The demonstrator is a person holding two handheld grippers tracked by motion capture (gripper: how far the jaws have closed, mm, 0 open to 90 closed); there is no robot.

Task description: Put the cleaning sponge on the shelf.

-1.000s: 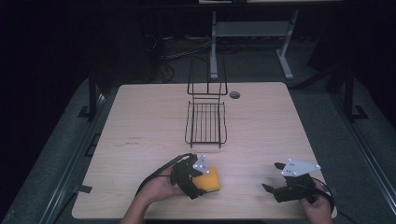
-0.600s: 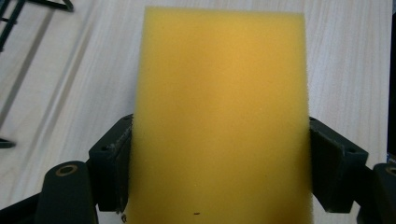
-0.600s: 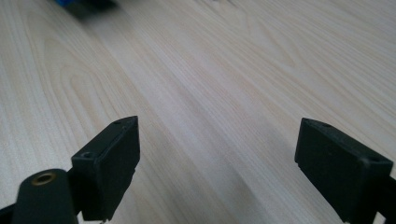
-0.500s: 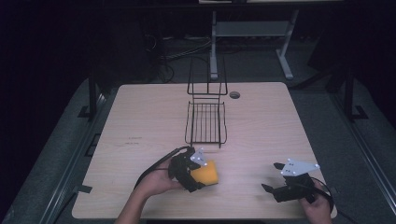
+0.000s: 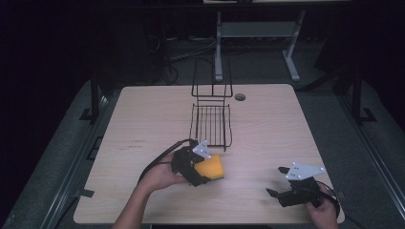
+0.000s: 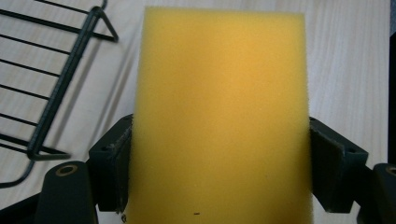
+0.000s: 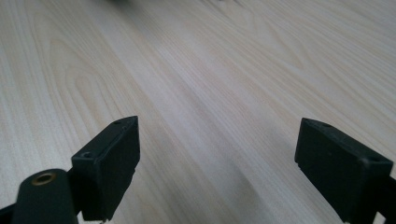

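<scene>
Your left gripper point(image 5: 203, 168) is clamped on the yellow sponge point(image 6: 219, 116), wire rack point(image 5: 211, 125) just ahead. Your right gripper point(image 7: 219, 163) is spread wide over bare table point(image 7: 210, 70).

Light wooden table point(image 5: 143, 124), seen from above. Bare wood across the whole 9 o'clock half and along the 3 o'clock side, open to a passing hand. One fixed obstacle: black wire rack point(image 5: 210, 121), at 12 o'clock from table centre, its upright back toward the far edge, its low basket toward the near edge. Yellow sponge point(image 5: 211, 168) clamped in left gripper point(image 5: 203, 164), just at 6 o'clock of the rack's front rim; rim wires close beside the sponge in the left gripper view. Right gripper point(image 5: 279, 182), jaws spread wide over bare wood, at 4 o'clock, well apart from rack and sponge. Small round grommet hole point(image 5: 239, 97) at 1 o'clock, flush with the surface.
</scene>
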